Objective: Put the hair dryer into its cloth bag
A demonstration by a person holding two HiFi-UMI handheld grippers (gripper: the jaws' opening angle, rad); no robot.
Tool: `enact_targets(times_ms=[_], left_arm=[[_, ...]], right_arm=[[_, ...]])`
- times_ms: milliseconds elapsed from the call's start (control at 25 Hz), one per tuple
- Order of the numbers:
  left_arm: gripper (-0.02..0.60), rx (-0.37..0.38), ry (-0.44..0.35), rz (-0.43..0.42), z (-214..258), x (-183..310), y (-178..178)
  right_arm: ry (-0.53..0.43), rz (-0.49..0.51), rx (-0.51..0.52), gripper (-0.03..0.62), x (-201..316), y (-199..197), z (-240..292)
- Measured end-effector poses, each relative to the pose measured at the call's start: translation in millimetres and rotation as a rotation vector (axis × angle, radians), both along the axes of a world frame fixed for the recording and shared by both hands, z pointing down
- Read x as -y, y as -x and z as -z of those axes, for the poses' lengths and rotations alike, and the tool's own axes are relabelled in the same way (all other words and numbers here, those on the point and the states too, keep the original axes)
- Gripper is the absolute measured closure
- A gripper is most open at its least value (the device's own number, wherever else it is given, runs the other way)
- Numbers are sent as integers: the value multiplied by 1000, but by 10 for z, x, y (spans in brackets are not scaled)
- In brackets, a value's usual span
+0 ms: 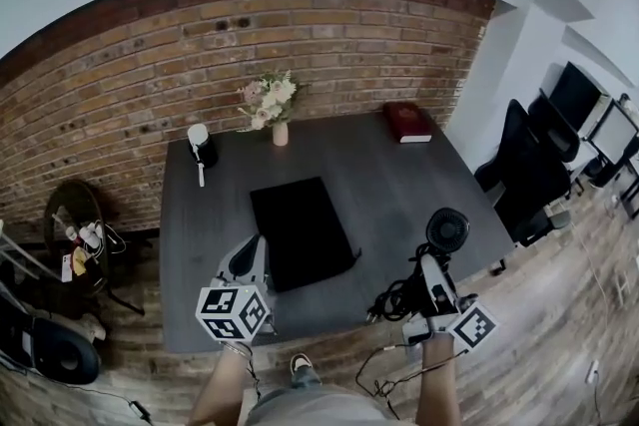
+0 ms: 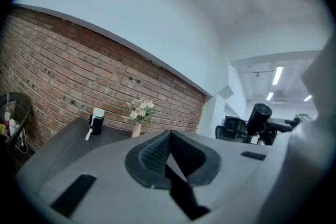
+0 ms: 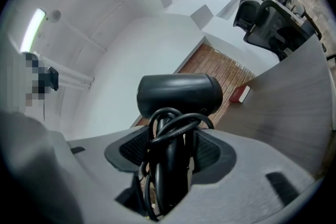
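A flat black cloth bag (image 1: 300, 229) lies in the middle of the dark grey table (image 1: 389, 175). My left gripper (image 1: 250, 259) hovers at the bag's near left corner; in the left gripper view its jaws (image 2: 170, 157) are shut, with nothing seen between them. My right gripper (image 1: 431, 269) is over the table's near right edge, shut on the handle of a black hair dryer (image 1: 446, 229). The dryer's barrel (image 3: 178, 93) sticks up above the jaws, with its cord (image 3: 173, 123) looped round the handle. More cord (image 1: 384, 299) hangs by the table edge.
At the table's back stand a vase of flowers (image 1: 272, 105), a black and white flask (image 1: 202, 147) and a red book (image 1: 407, 122). Black office chairs (image 1: 524, 170) stand to the right, a small round side table (image 1: 80, 234) with clutter to the left. A brick wall runs behind.
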State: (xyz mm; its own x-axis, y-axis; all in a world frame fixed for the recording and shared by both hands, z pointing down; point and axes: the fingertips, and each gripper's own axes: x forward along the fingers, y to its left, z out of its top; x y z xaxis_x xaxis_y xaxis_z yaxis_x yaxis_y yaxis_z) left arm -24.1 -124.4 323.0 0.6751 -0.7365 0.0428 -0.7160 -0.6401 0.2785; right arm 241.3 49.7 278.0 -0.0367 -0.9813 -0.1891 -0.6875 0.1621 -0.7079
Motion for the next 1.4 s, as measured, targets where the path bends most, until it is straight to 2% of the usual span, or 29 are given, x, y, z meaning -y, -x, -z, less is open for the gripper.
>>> enact_targets(times_ms=[240, 520, 840, 1040, 1400], left_arm=[[575, -3, 14, 40, -54, 544, -49], [575, 22, 38, 56, -144, 805, -170], [575, 42, 64, 132, -178, 686, -161], [576, 59, 92, 186, -274, 537, -138], [575, 112, 180, 229, -710, 175, -55]], right_arm=[[6, 32, 4, 358, 639, -158, -24], [33, 53, 26, 358, 1042, -332, -118], [65, 151, 69, 358, 1267, -469, -216], [85, 215, 34, 359, 1358, -488, -251], [213, 307, 38, 359, 1243, -353, -718]])
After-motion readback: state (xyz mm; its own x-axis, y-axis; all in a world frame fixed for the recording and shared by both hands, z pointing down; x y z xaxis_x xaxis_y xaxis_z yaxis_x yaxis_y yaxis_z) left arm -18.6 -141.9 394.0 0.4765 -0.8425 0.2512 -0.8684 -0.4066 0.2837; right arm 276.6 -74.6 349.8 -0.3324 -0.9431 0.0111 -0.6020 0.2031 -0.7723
